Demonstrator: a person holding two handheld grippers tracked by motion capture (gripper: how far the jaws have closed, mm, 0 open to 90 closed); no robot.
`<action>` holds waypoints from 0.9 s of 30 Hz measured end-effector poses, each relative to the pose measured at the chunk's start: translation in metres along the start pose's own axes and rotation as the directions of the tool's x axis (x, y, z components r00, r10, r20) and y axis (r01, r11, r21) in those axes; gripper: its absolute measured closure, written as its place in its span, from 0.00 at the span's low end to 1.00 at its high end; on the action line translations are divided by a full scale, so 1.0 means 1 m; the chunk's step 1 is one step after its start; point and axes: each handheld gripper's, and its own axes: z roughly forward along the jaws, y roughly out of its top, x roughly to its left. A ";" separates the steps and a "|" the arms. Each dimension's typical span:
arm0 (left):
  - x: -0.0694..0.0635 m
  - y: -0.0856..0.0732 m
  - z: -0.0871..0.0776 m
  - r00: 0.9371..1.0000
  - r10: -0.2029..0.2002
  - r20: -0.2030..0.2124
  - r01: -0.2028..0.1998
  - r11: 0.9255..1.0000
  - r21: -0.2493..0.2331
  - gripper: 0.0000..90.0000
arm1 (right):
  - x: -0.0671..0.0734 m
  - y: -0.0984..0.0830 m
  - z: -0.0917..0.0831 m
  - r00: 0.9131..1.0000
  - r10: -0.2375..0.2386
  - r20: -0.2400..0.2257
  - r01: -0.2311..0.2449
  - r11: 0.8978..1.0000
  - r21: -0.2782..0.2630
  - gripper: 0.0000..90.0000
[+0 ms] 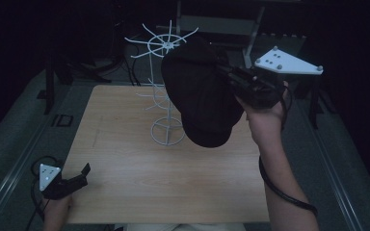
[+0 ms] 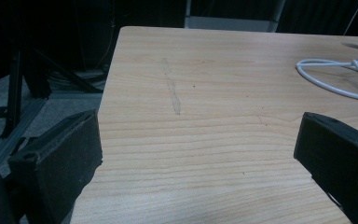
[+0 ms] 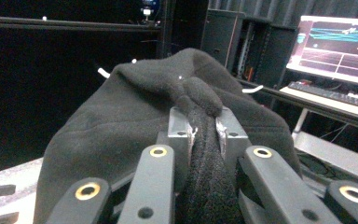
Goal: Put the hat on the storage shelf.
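High view: one wooden tabletop [image 1: 139, 178], one white wire rack [image 1: 166, 72], one black fleece hat [image 1: 200, 101] and two grippers are showing. The right gripper [image 1: 231, 77] is being held up at about 2 o'clock from the tabletop's centre, gripping the hat, which is hanging in the air against the rack's upper right arms. The hat is covering much of the rack's right side, so whether it is touching the prongs cannot be told. The rack's ring base is standing on the tabletop at about 12 o'clock from centre. The left gripper [image 1: 83, 173] is lying at about 8 o'clock, at the tabletop's near left corner, its jaws standing apart with nothing between them. The surroundings are dim and hard to make out.

Left gripper view: two black jaws are rising from the bottom corners, wide apart, with bare tabletop [image 2: 205, 140] between them. At 2 o'clock, part of the rack's base ring [image 2: 335, 77] is showing, cut off by the right edge.

Right gripper view: the jaws are clamped together on a fold of the hat [image 3: 135, 107], whose bulk is hiding what lies ahead. Two white prong tips are poking out beside it. At 2 o'clock one lit monitor [image 3: 338, 49] is glowing above one keyboard [image 3: 328, 95].
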 end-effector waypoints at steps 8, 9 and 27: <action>0.000 0.000 0.000 1.000 0.001 -0.001 -0.001 1.000 0.001 0.02 | 0.006 -0.021 0.006 1.000 -0.010 -0.024 0.011 0.999 0.040 0.89; 0.000 0.000 0.000 1.000 0.001 -0.001 -0.001 1.000 0.000 0.02 | 0.007 -0.023 0.007 1.000 -0.013 -0.028 0.015 0.999 0.045 0.89; 0.000 0.000 0.000 1.000 0.000 0.001 0.000 1.000 0.001 0.02 | 0.009 -0.067 0.022 0.996 0.043 -0.083 -0.034 0.994 0.106 0.79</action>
